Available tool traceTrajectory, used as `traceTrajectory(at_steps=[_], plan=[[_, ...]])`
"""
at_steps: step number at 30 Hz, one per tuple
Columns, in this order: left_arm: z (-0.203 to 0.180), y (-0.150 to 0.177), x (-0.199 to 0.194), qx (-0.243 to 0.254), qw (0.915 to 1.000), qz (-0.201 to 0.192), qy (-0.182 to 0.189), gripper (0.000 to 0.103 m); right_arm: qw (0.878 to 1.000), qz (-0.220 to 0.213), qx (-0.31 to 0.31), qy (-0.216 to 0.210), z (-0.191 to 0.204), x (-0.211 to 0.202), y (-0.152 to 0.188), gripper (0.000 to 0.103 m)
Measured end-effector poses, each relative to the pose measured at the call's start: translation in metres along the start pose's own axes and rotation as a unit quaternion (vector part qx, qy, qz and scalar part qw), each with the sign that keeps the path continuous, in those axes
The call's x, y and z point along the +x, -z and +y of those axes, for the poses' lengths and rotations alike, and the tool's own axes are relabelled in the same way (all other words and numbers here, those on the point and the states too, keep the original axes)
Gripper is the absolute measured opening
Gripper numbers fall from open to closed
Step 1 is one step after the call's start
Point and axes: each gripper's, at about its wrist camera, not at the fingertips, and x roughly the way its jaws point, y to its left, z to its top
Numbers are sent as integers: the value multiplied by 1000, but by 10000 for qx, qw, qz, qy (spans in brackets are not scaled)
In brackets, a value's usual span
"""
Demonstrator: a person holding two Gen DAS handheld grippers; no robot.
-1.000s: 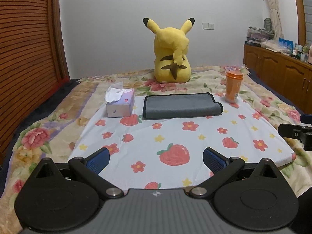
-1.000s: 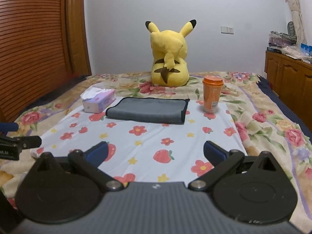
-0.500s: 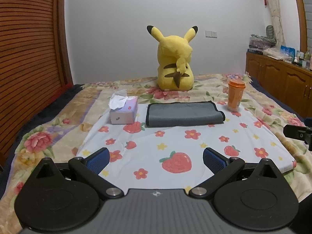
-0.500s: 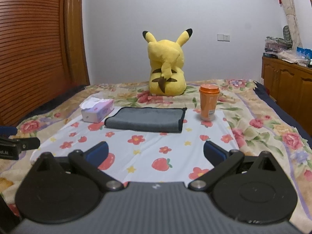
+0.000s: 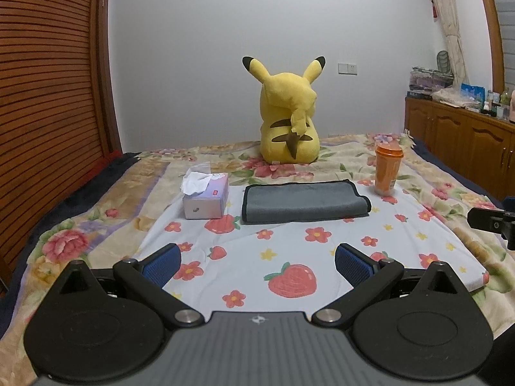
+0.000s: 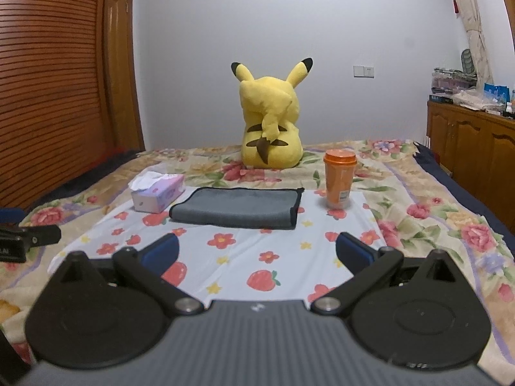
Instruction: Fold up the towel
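A grey towel (image 5: 302,201) with a dark edge lies folded flat on a white flower-and-strawberry printed mat (image 5: 289,257) on the bed. It also shows in the right wrist view (image 6: 238,207). My left gripper (image 5: 257,262) is open and empty, well short of the towel over the mat's near part. My right gripper (image 6: 257,252) is open and empty, also well short of the towel. Each gripper's tip shows at the edge of the other's view.
A tissue box (image 5: 206,197) stands left of the towel. An orange lidded cup (image 5: 388,169) stands right of it. A yellow plush toy (image 5: 289,122) sits behind. A wooden slatted wall (image 5: 48,96) is left, wooden cabinets (image 5: 457,135) right.
Both grippers have drawn back and tilted up a little, so the towel and mat sit lower and smaller in view. Both stay open. The towel has not moved.
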Motion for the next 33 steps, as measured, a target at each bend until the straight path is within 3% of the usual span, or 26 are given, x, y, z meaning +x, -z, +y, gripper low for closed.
traceTrajectory(at_steps=[33], plan=[[1, 1, -2, -5, 10000, -74, -19, 103, 9998, -109, 44, 150, -2, -2, 0, 103]])
